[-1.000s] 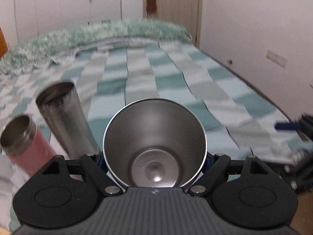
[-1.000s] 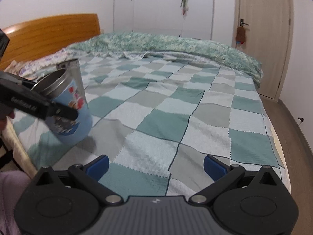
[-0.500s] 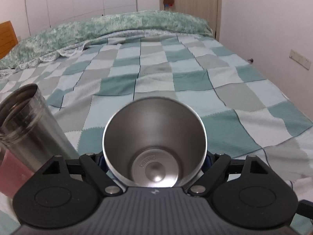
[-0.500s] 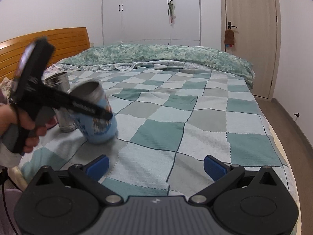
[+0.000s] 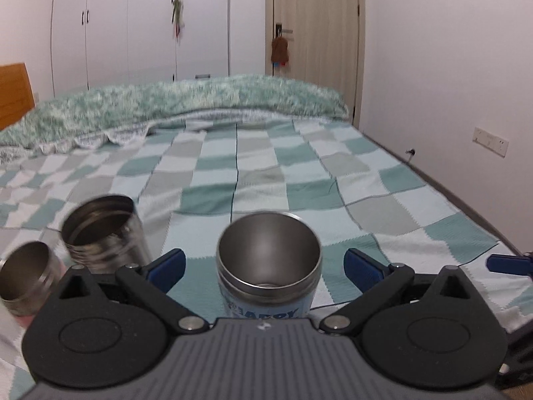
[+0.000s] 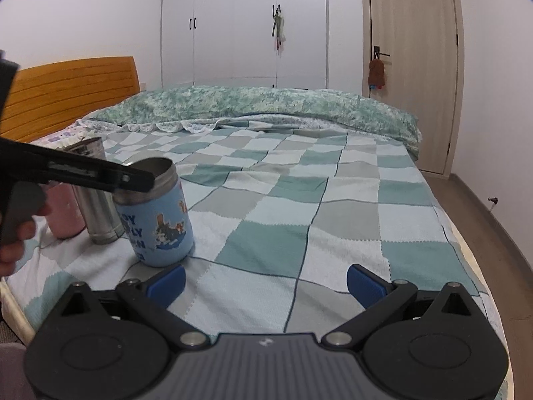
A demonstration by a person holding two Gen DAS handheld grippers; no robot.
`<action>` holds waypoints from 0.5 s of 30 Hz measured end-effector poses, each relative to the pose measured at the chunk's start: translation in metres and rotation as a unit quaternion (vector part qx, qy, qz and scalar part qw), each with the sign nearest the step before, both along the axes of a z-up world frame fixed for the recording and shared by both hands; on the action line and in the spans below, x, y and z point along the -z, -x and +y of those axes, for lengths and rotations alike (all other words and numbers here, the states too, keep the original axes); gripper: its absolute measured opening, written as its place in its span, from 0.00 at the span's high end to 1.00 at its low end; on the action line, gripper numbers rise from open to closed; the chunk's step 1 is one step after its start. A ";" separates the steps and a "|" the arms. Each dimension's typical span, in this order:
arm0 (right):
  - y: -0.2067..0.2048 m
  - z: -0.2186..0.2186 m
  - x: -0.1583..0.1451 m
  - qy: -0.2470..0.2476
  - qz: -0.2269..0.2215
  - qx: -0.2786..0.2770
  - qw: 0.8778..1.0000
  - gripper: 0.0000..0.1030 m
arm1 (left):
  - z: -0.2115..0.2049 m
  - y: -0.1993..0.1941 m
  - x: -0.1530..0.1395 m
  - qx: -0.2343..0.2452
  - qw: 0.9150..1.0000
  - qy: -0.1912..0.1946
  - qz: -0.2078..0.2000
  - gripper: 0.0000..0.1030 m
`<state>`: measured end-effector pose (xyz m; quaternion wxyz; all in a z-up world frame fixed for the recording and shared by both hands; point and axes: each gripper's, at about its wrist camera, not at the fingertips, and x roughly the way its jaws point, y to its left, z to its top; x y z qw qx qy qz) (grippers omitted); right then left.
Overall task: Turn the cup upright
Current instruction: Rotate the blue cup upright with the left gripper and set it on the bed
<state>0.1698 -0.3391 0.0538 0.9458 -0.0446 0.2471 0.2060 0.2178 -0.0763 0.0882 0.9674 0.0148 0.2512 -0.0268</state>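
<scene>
The blue cartoon-printed steel cup stands upright, mouth up, on the checked bedspread. It also shows in the right wrist view. My left gripper is open, its blue pads apart on either side of the cup's rim and not touching it. In the right wrist view the left gripper's black arm crosses in front of the cup's rim. My right gripper is open and empty, low over the bed to the cup's right.
A plain steel tumbler and a pink cup stand just left of the blue cup; both show in the right wrist view, tumbler and pink cup. A rolled green quilt lies at the bed's far end. A wooden headboard is at left.
The left gripper turned the blue cup from tilted to upright, set it on the bed, then opened and drew back from it. The right gripper stayed open.
</scene>
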 end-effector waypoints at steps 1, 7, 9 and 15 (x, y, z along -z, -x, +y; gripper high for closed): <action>0.003 0.002 -0.003 0.000 -0.003 0.000 1.000 0.00 | 0.001 0.006 -0.004 0.002 1.000 0.001 -0.006 0.00; 0.032 0.011 -0.021 -0.006 -0.024 -0.003 1.000 0.00 | 0.013 0.050 -0.022 0.005 0.999 0.012 -0.050 0.00; 0.045 0.015 -0.025 -0.008 -0.032 -0.004 0.999 0.00 | 0.017 0.069 -0.023 0.006 0.997 0.014 -0.070 0.00; 0.086 0.026 -0.022 -0.020 -0.052 -0.008 0.998 0.00 | 0.034 0.128 -0.011 -0.002 0.992 0.024 -0.125 0.00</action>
